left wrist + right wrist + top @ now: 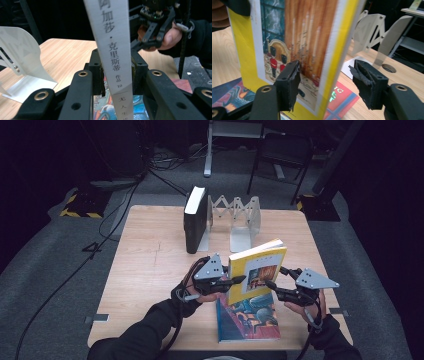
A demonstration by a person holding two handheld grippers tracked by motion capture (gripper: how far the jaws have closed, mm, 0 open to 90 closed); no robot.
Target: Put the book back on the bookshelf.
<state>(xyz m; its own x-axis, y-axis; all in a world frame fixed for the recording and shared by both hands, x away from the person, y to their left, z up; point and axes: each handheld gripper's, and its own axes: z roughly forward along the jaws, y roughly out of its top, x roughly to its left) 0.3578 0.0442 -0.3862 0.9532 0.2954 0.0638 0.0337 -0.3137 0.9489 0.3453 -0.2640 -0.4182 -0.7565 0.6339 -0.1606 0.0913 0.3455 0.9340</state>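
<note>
Two grippers meet at one yellow book (pixel 257 272), which stands upright above the near middle of the wooden table (pixel 150 270). The left gripper (pixel 239 280) comes in from nine o'clock, and its jaws are clamped on the book's white spine (pixel 113 50), pads pressing both sides. The right gripper (pixel 270 285) approaches from three o'clock with its jaws parted around the book's fore edge; one pad lies close against the picture cover (pixel 294 37), the other stands clear of the back, so it has no firm hold. Beneath the yellow book a blue book (pixel 248 320) lies flat at six o'clock. At twelve o'clock a black book (pixel 194 220) leans in a metal folding rack (pixel 240 217).
</note>
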